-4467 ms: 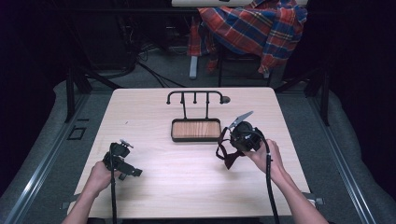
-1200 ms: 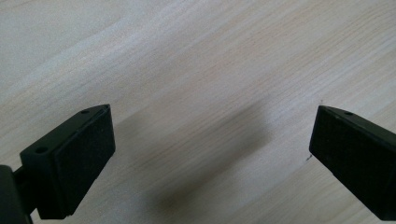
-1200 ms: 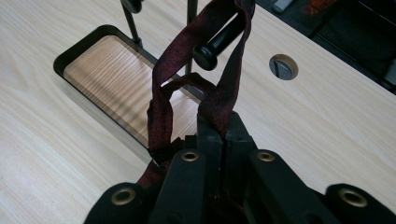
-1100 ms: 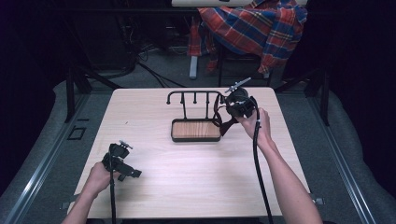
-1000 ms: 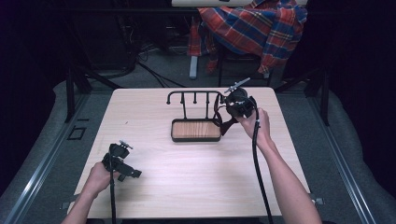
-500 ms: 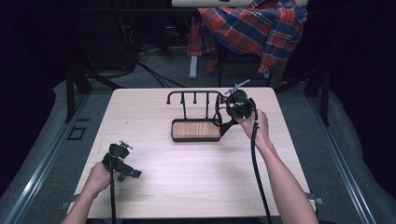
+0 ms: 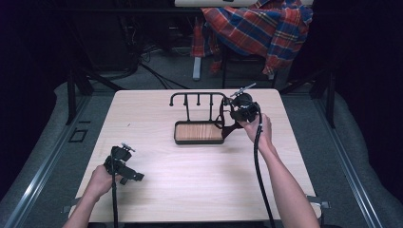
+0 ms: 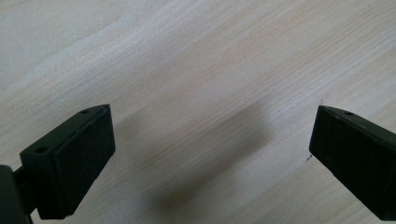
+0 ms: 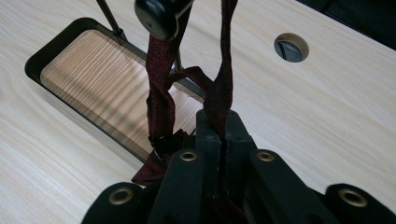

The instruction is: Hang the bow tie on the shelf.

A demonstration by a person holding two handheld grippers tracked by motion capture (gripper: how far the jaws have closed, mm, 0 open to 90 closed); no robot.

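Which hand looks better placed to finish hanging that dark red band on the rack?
The right gripper: shut on the band, beside the rack. The left gripper is open, far off.

Our left hand (image 7: 97, 180) sits lower left of the high view, forearm entering from the bottom edge, holding the left gripper (image 7: 121, 164) w/ jaws spread wide. Our right arm stretches up to centre-right; right hand (image 7: 259, 130) holds the right gripper (image 7: 240, 108), jaws pressed together on a dark red strap (image 9: 219, 88).
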